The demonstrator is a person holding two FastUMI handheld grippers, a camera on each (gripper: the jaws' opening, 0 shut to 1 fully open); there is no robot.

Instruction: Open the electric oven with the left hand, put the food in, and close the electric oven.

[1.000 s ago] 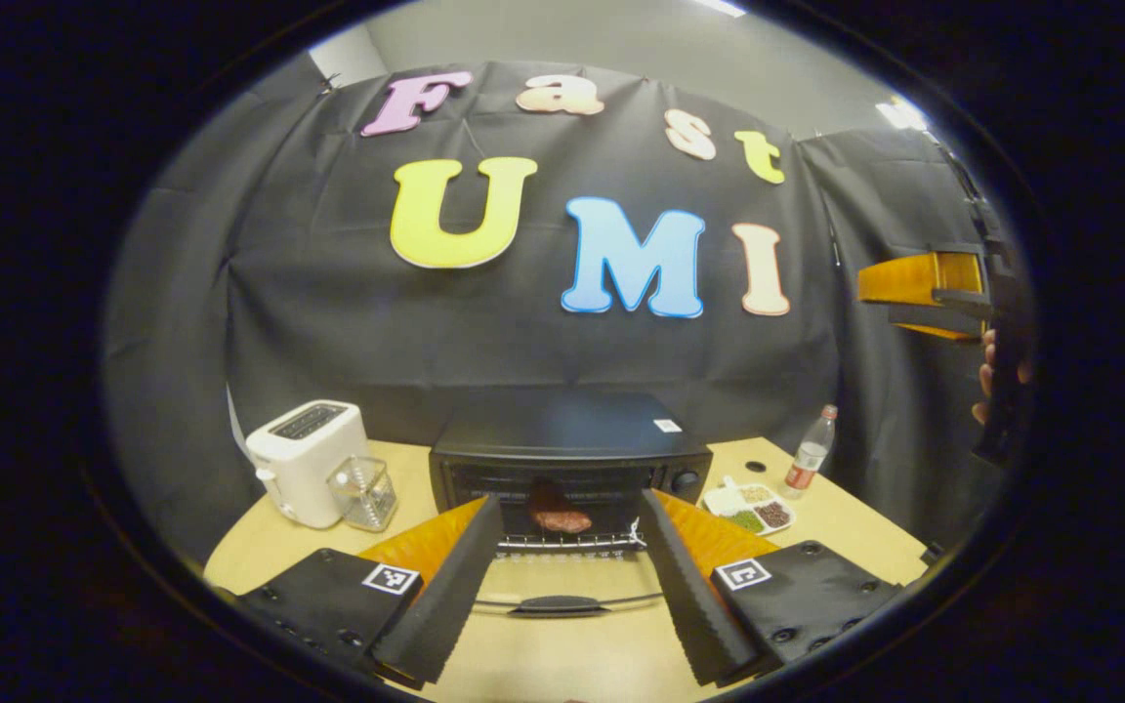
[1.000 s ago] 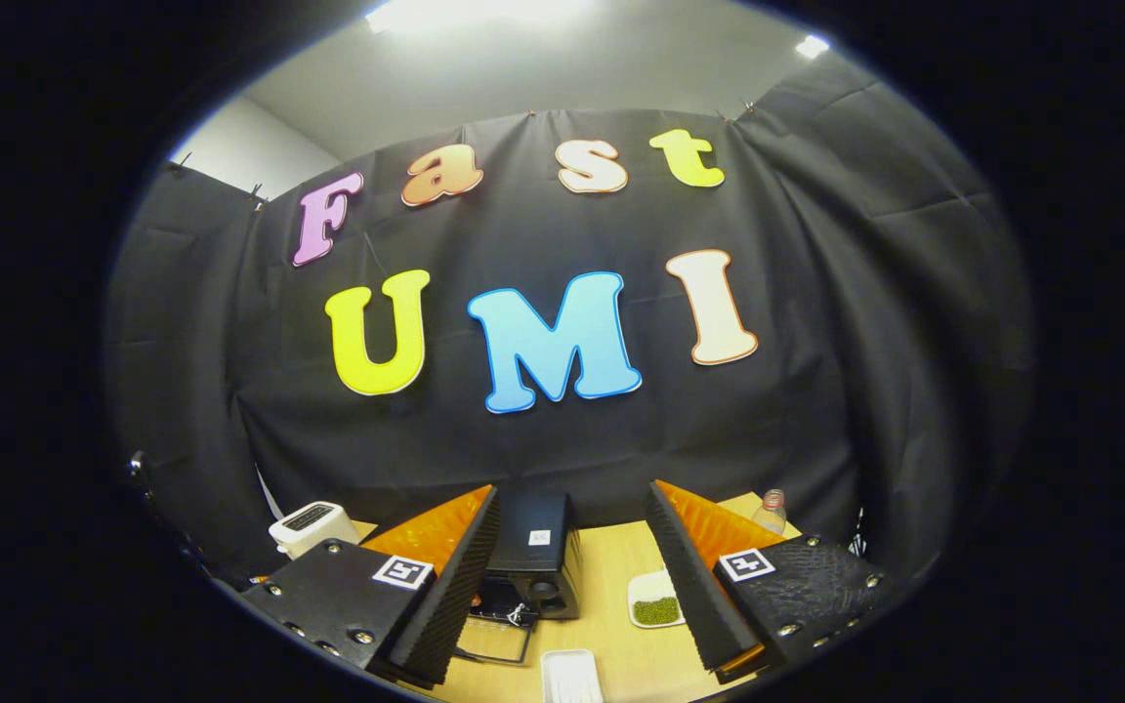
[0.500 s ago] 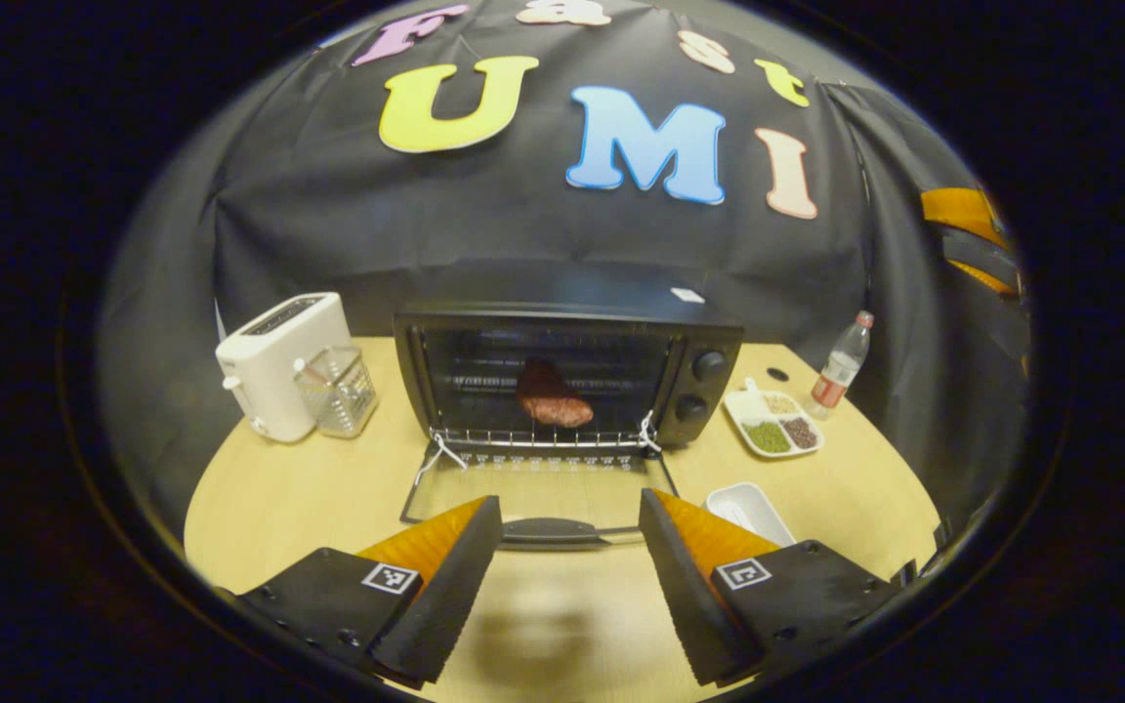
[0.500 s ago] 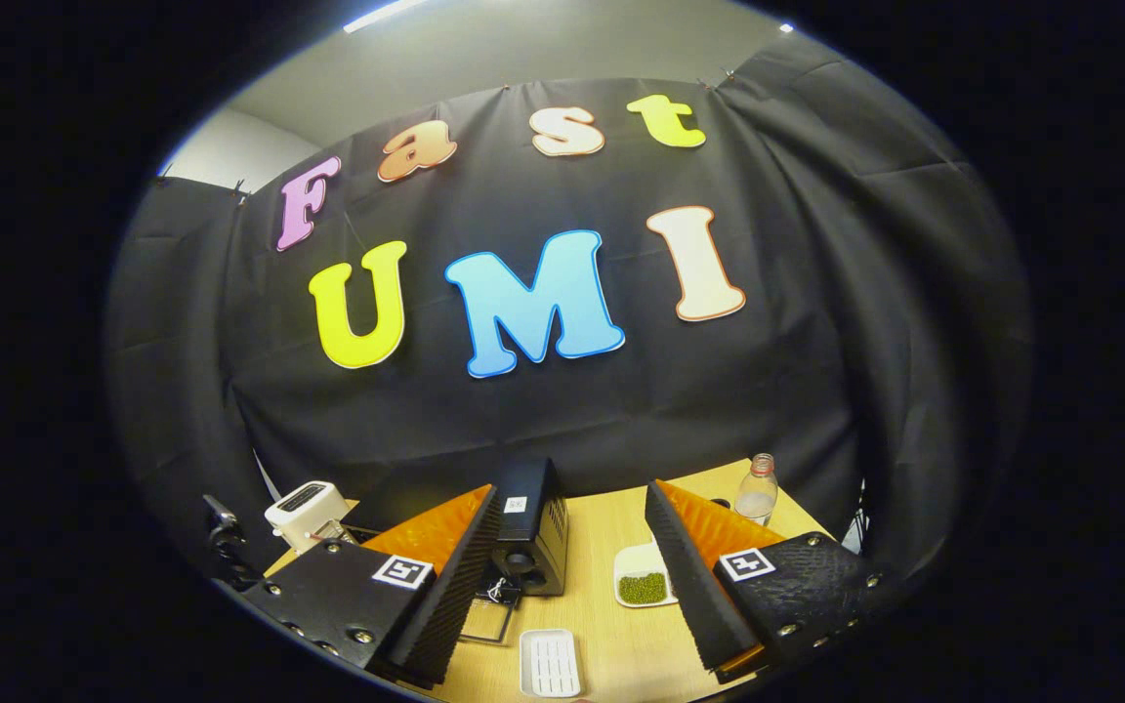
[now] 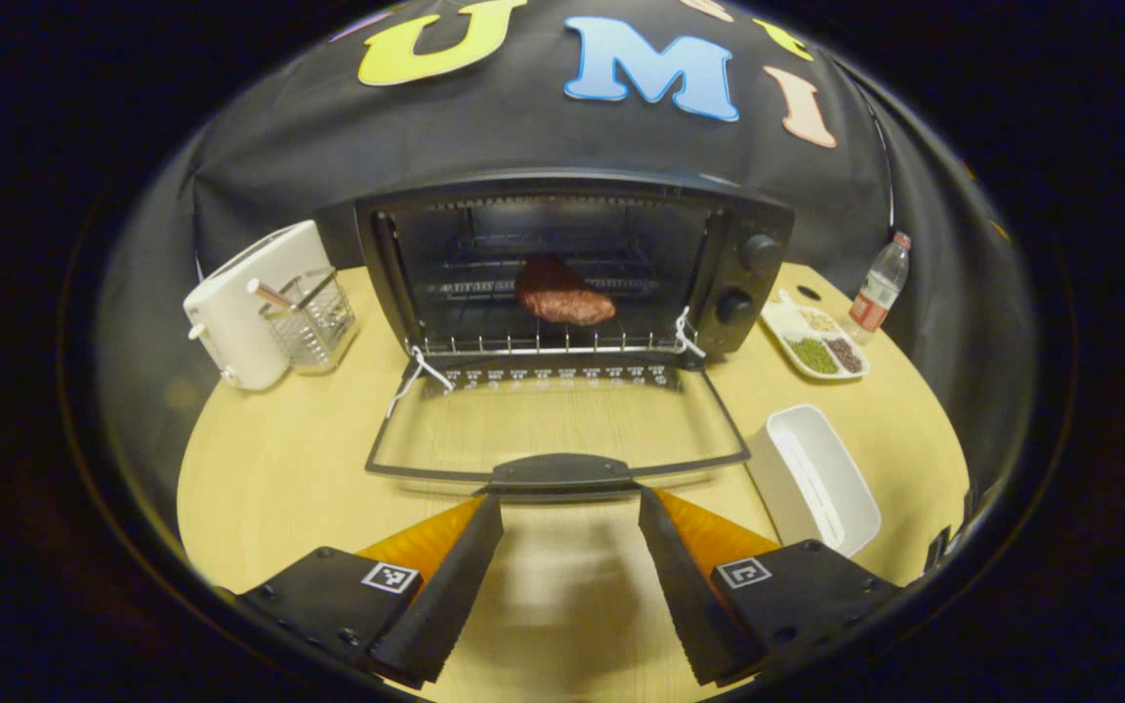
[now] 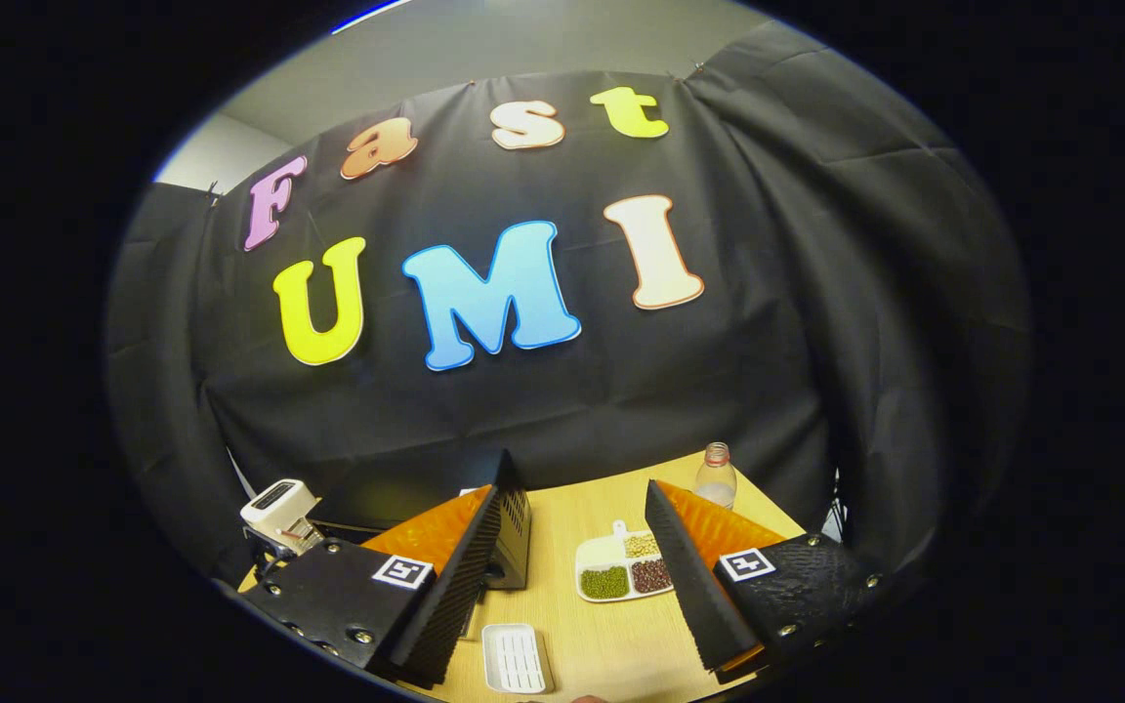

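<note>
- 1 electric oven (image 5: pixel 758 210) on the table (image 5: pixel 270 469), door (image 5: pixel 558 434) folded flat down in front.
- 1 piece of food (image 5: pixel 562 298) on the oven's rack, inside.
- Left hand-held gripper (image 5: pixel 570 561): spread wide, empty, just short of the door handle (image 5: pixel 562 471).
- Right hand-held gripper (image 6: pixel 572 586): wide, empty, high above the table.
- Left of oven: 1 toaster (image 5: pixel 235 308), 1 clear container (image 5: pixel 313 308).
- Right of oven: 1 sectioned dish (image 5: pixel 816 342), 1 bottle (image 5: pixel 877 288), 1 white tray (image 5: pixel 816 478).
</note>
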